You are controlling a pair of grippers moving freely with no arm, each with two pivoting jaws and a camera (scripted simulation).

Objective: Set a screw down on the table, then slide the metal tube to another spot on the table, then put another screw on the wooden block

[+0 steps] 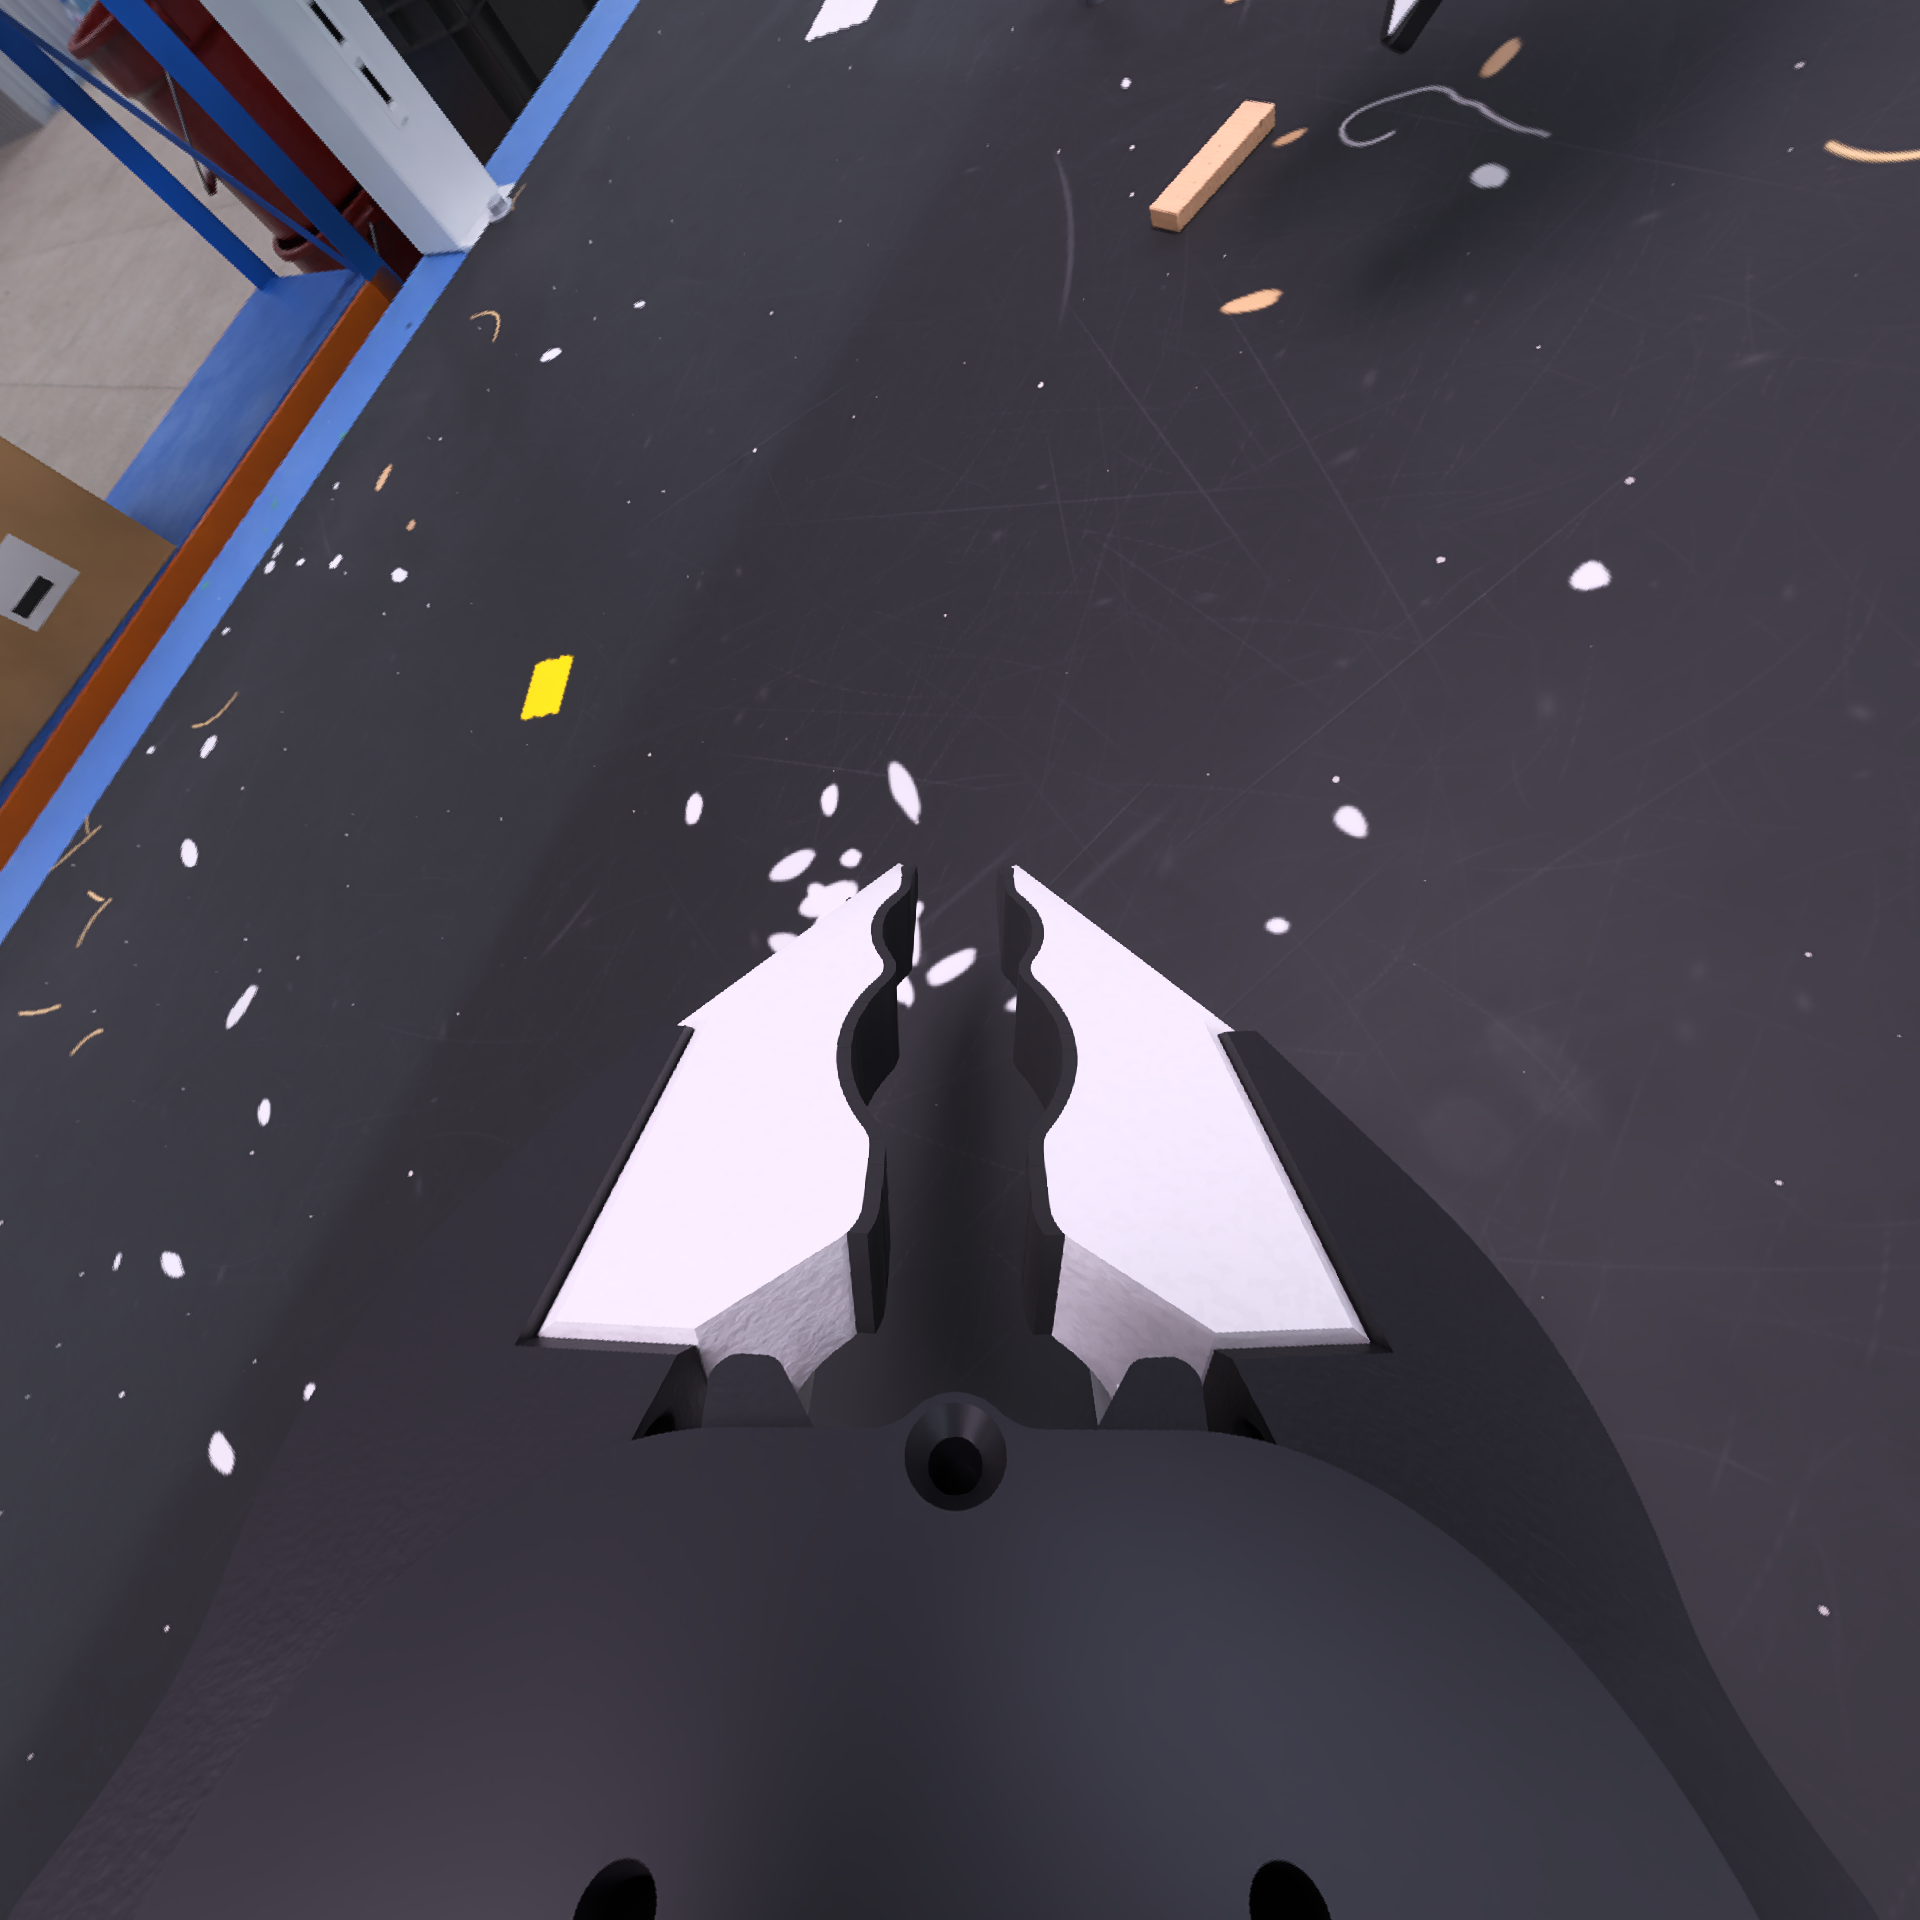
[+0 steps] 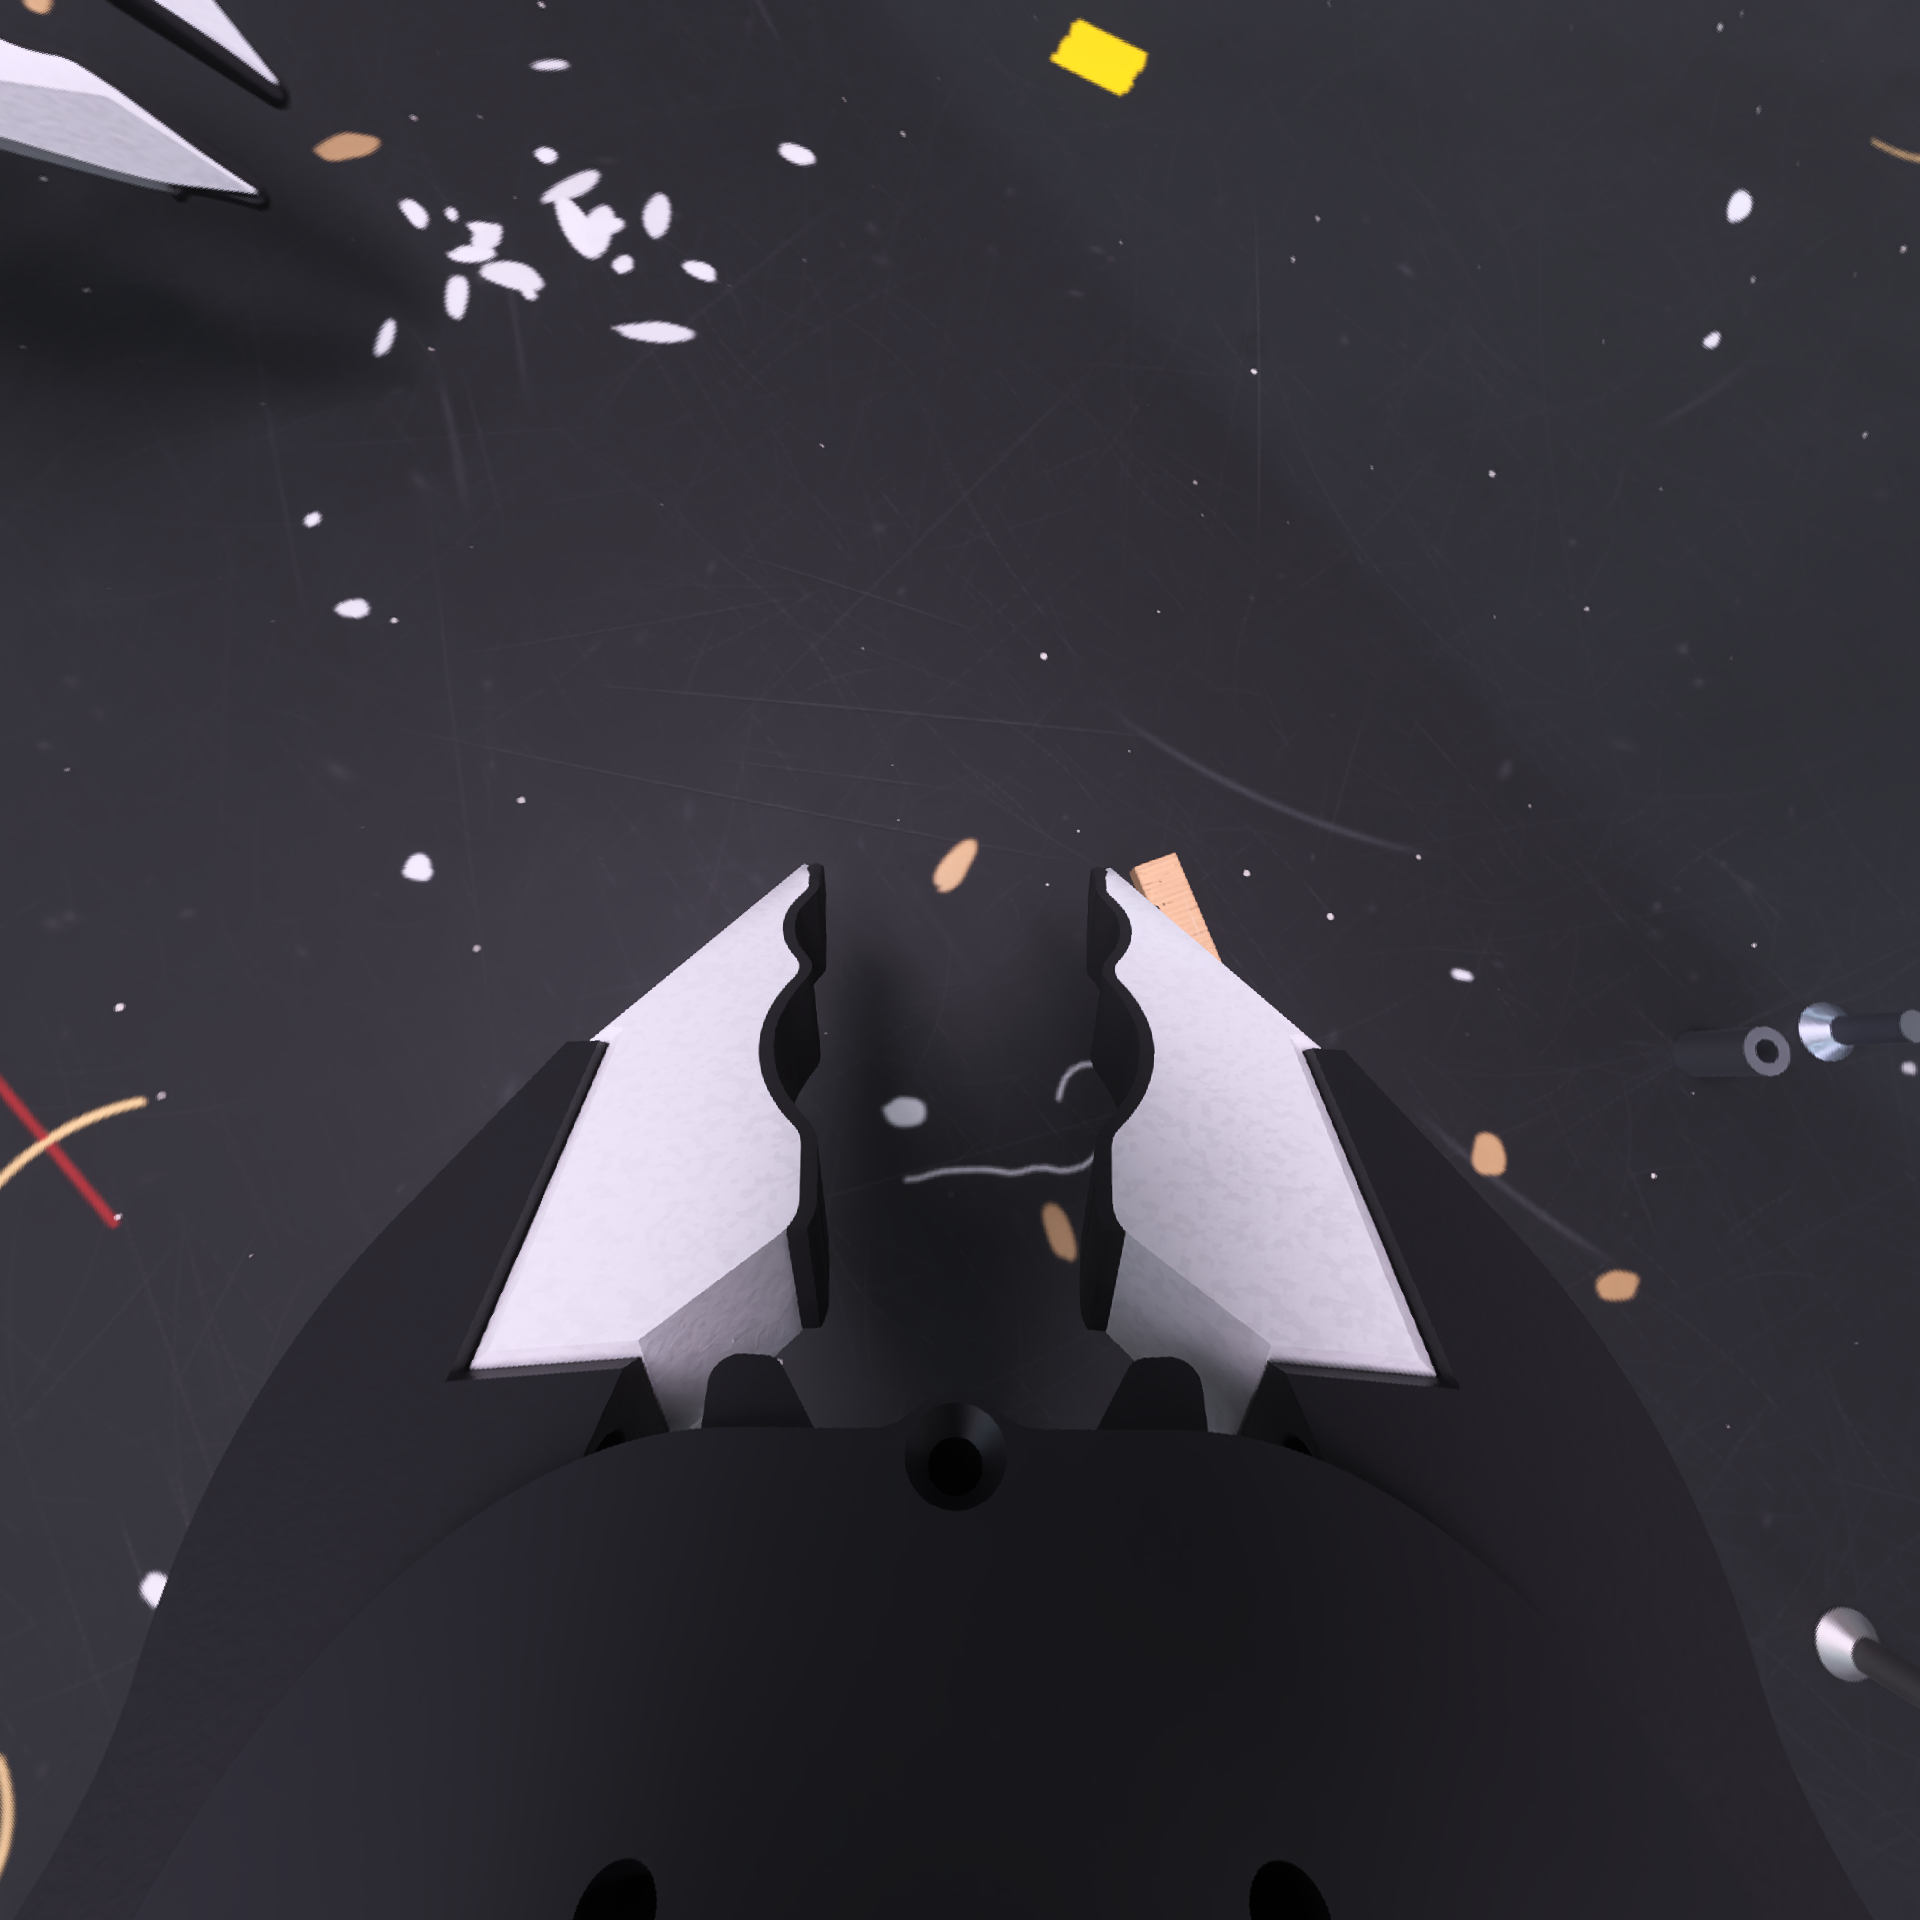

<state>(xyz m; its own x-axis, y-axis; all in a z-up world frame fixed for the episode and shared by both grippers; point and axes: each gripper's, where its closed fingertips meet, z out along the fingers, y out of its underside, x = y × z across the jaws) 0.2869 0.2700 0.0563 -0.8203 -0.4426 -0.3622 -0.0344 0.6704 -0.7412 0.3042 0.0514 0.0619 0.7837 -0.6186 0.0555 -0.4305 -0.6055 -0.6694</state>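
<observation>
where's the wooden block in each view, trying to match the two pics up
Left wrist view: the wooden block lies far off at the upper right, in the open on the dark table.
Right wrist view: the wooden block peeks out at centre right, mostly hidden behind the right gripper.
Shared landmark: the yellow tape patch.

wooden block point(image 2: 1174, 899): mostly behind right finger | screws point(image 2: 1844, 1644), point(image 2: 1825, 1031): edge-cropped | possibly tube point(image 2: 1720, 1051): end-on
</observation>
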